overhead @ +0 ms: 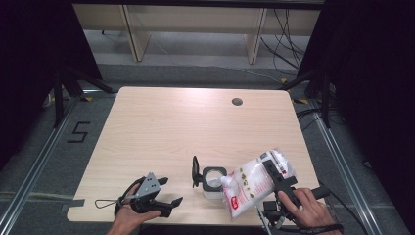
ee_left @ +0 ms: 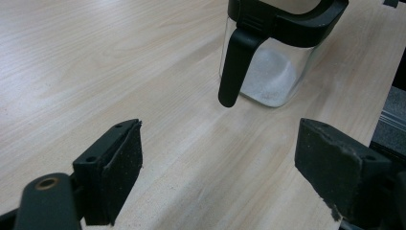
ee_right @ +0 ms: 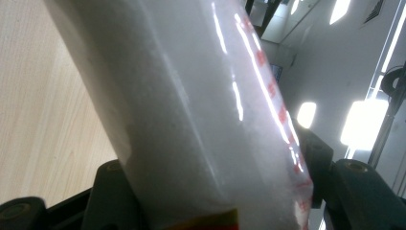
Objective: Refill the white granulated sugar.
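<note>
While the bag (overhead: 255, 182) is tilted spout-down over the open jar (overhead: 214, 181) near the table's (overhead: 161, 127) front edge, only a little white powder sits inside, so filling looks barely begun. Right gripper (overhead: 275, 172) is clamped on the bag; left gripper (overhead: 169, 192) rests spread and empty, beside the jar.

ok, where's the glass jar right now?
High view: the glass jar stands near the table's front edge, right of centre, lid flipped open, under the tilted white bag held in the right tool; the left tool rests to its left.
</note>
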Motion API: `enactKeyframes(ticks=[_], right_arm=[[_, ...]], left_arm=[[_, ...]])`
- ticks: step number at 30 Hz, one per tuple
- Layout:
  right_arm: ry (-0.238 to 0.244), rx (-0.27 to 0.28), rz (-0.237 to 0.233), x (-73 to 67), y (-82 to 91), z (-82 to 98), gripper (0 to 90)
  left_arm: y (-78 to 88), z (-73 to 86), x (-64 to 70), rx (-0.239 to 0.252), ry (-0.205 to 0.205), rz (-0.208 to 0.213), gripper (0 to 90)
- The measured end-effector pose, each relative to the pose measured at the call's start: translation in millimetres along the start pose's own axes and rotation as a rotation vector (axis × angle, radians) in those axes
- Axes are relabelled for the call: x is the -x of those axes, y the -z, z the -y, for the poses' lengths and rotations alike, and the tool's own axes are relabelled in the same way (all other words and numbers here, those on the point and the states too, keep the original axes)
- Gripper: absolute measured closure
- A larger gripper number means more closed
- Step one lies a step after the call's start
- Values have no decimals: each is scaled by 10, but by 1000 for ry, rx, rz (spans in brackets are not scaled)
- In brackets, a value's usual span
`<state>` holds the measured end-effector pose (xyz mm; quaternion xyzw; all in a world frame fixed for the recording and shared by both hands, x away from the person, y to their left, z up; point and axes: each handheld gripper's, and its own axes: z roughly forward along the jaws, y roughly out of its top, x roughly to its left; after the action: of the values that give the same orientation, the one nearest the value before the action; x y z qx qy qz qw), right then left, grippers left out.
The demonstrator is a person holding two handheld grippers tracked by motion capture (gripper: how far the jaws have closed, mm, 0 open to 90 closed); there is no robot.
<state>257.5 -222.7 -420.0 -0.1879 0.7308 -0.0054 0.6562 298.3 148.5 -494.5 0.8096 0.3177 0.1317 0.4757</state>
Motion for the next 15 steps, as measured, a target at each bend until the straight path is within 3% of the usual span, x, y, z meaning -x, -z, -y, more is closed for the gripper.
enactKeyframes(ticks=[1,3,4,6,10,11,12,15], right_arm=[[-11,11,15,-4,-3,2,439],[-31,4,0,-14,7,5,439],[-16,12,12,4,5,2,439],[-52,5,-1,-17,10,6,440],[-23,15,-3,5,8,-7,440],[-36,14,-13,-11,4,-8,440],[-48,13,-7,-28,2,-7,440],[-34,10,-16,-12,0,-6,441]], left_arm=[[6,-2,-7,-3,-5,0,161],[8,-2,-10,-4,-8,1,161],[6,-1,-7,-3,-4,0,161],[0,0,0,1,2,0,161],[3,0,0,-5,0,1,161],[-1,2,5,1,7,2,161],[3,-3,-10,0,-17,2,161],[12,-7,-22,-6,-29,1,161]])
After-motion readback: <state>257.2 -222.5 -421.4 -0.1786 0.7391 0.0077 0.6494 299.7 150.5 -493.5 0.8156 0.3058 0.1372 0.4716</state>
